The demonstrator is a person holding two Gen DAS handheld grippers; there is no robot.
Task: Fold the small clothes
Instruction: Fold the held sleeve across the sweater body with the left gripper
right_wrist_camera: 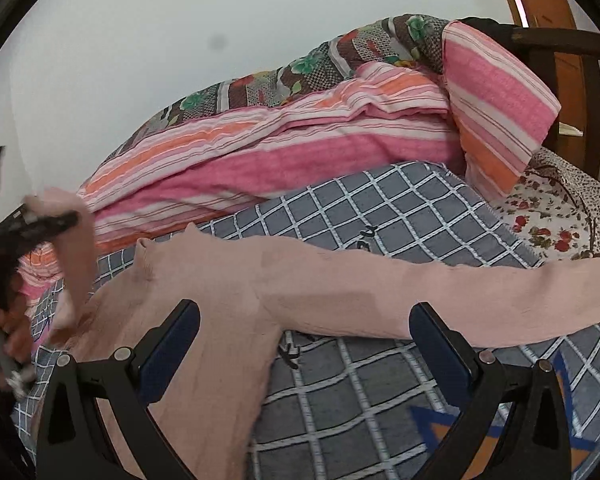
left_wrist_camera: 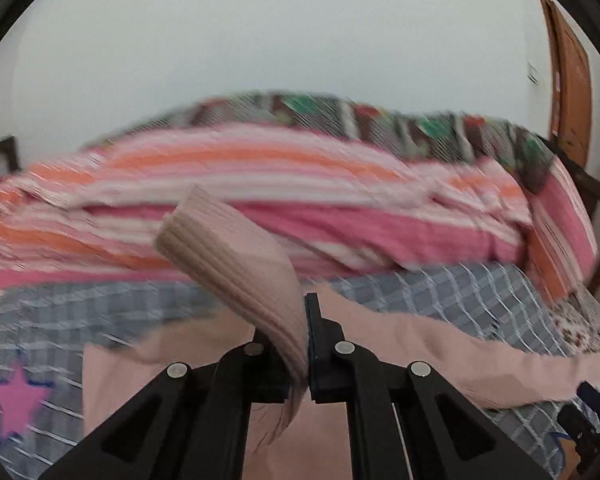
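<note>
Left claw (left_wrist_camera: 306, 344) clamped on ribbed cuff (left_wrist_camera: 224, 248) of pink sweater (right_wrist_camera: 220, 300), lifted off checked blanket (right_wrist_camera: 380, 208) on bed for folding inward; right claw (right_wrist_camera: 304, 340) wide open, empty, over other sleeve (right_wrist_camera: 500, 292).

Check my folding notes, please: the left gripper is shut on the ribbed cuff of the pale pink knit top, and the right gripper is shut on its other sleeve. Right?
Not quite. The left gripper is shut on the ribbed cuff of the pale pink knit top, but the right wrist view shows the right gripper open, jaws wide apart over the top, holding nothing.
</note>
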